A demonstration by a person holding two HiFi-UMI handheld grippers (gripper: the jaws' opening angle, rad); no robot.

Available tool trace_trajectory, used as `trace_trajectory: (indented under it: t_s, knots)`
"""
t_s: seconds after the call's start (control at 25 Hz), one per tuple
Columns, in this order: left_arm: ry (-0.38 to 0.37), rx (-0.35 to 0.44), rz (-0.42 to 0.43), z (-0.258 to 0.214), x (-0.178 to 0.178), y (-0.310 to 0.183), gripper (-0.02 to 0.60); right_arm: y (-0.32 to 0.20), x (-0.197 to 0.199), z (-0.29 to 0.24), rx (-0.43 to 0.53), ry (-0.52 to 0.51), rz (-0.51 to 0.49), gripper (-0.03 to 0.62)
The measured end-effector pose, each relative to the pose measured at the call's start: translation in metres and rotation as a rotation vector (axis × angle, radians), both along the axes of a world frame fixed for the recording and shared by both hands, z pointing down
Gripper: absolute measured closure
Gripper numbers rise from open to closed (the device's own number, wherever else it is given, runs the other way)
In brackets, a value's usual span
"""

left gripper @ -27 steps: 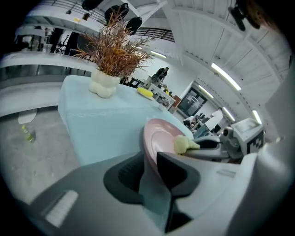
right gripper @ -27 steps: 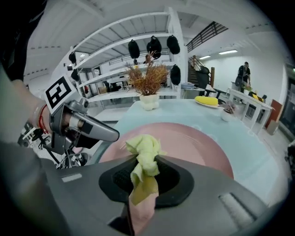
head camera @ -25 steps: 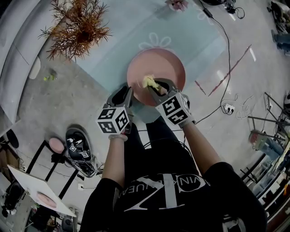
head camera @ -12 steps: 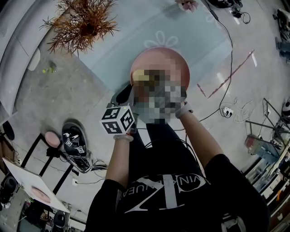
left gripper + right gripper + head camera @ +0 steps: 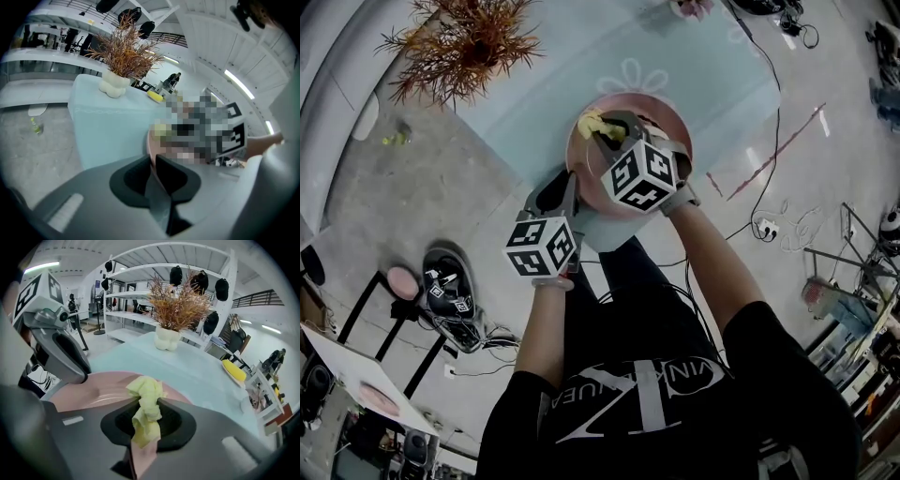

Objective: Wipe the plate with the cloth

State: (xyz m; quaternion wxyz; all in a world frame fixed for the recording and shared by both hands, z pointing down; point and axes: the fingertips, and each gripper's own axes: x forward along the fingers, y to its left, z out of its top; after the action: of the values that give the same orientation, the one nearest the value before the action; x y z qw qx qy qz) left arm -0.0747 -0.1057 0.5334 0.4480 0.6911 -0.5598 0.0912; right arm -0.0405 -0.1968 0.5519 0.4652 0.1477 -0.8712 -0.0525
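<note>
Cloth (image 5: 146, 397) gripped in right claw (image 5: 607, 133), over plate (image 5: 89, 387); left claw (image 5: 153, 161) clamps plate rim.

plate (image 5: 652, 101): mostly behind right tongs (image 5: 602, 129) | cloth (image 5: 589, 122): part hidden (tip shows)

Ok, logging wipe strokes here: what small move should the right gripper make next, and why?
Probably drag the cloth across the plate: the right gripper pinches it near the far rim, and the left gripper clamps the near rim.
</note>
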Motion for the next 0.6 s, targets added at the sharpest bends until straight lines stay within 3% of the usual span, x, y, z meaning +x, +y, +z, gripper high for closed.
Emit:
trace_trajectory:
  t_s: [0.6]
  knots:
    - [-0.013, -0.006, 0.012, 0.002, 0.001, 0.001, 0.581, -0.045, 0.07, 0.002, 0.136, 0.156, 0.238, 0.523]
